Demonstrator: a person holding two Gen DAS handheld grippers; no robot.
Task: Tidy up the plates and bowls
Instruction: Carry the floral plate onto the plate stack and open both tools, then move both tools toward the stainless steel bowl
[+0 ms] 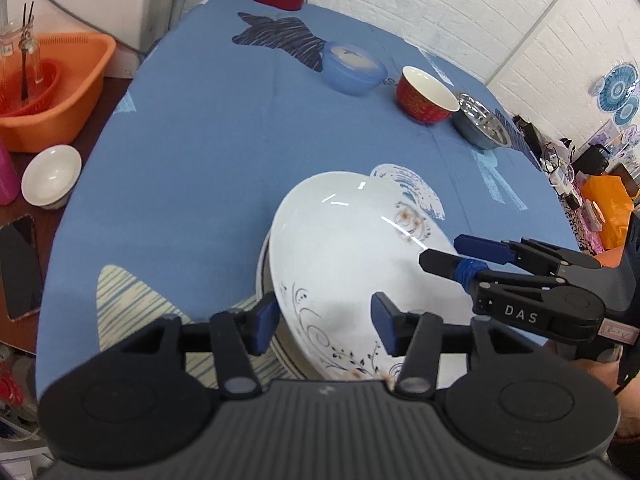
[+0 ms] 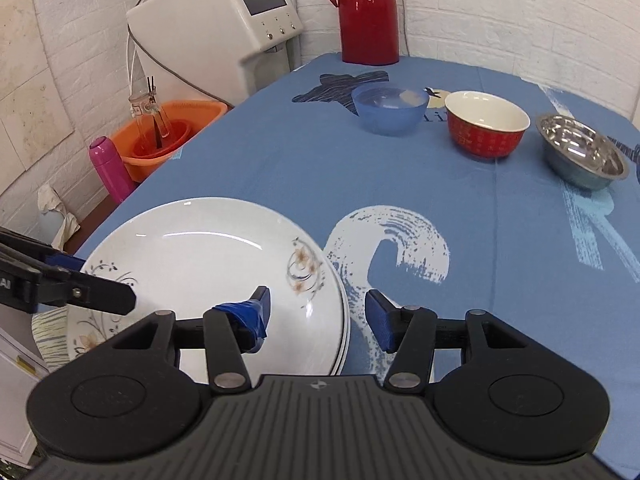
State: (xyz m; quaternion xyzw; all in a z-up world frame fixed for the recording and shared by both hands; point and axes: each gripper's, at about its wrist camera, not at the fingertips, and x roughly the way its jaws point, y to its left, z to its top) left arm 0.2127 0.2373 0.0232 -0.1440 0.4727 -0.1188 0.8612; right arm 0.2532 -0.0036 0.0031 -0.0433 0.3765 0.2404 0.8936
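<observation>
Left gripper (image 1: 324, 326) open around near rim of top plate (image 2: 208, 256); right gripper (image 2: 318, 316) open at its right edge. Plate stack near bench (image 2: 400, 184) edge. Three bowls beyond: blue bowl (image 2: 390, 109), red bowl (image 2: 486, 124), steel bowl (image 2: 582, 156).

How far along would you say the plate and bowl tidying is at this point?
Done: white plates stacked. In hand: nothing; left gripper and right gripper jaws open at the stack's rim. Left: blue bowl, red bowl and steel bowl stand separate.
</observation>
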